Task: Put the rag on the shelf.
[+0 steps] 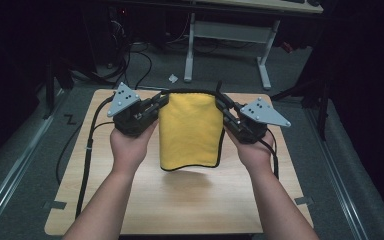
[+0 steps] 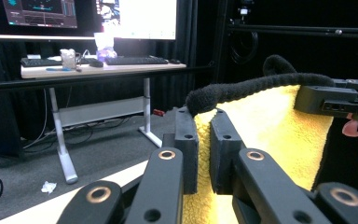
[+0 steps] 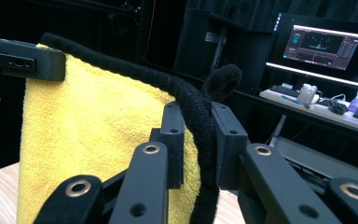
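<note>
Above a pale wooden table [image 1: 145, 210], two forearms reach forward from its near edge, hands level and apart. Between them hangs a fluffy yellow cloth [image 1: 190, 131] with a thick black border, clear of the tabletop, over its far half. The left gripper [image 1: 161, 102] clamps its upper left corner; the right gripper [image 1: 222, 106] clamps the upper right corner on the border.

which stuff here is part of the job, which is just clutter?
In the job:
- yellow terry cloth with black trim, hanging above the table
- left gripper, shut on one top corner
- right gripper, shut on the other top corner
- light wooden table

Lying about:
- crumpled white scrap on the floor
- white-legged desk
</note>
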Demonstrator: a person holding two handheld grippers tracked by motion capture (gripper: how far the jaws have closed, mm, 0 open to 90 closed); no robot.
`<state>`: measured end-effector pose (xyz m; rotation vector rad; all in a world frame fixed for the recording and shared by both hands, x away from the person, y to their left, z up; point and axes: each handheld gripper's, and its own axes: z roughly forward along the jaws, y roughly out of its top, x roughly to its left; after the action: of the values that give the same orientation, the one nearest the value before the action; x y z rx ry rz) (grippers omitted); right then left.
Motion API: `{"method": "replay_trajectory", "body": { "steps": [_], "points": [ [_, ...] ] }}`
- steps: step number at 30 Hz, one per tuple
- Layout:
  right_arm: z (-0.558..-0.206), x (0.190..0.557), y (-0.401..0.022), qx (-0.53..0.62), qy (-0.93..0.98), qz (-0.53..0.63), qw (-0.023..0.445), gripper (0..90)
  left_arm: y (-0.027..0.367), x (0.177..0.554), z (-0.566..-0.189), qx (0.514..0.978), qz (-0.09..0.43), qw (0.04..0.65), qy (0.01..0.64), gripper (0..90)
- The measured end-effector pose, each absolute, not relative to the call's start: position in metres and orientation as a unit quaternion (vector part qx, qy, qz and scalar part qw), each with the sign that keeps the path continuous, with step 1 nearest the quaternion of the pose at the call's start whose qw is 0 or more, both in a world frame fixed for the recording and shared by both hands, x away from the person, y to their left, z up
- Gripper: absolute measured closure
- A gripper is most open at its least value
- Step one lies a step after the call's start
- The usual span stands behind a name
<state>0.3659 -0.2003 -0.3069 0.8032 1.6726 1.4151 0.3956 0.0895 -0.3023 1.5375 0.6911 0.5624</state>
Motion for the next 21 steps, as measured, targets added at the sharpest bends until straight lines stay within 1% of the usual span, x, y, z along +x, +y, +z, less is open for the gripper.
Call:
{"method": "replay_trajectory", "body": {
  "steps": [10,21],
  "points": [
    [-0.303,0.396,-0.205,0.332,0.661,0.548,0.391,77.9,0.083,0.435,-0.296,0.684,0.248,0.614,0.306,83.7],
    [-0.301,0.441,-0.208,0.348,0.658,0.535,0.398,78.0,0.071,0.479,-0.297,0.685,0.278,0.6,0.305,83.2]
  ]
}}
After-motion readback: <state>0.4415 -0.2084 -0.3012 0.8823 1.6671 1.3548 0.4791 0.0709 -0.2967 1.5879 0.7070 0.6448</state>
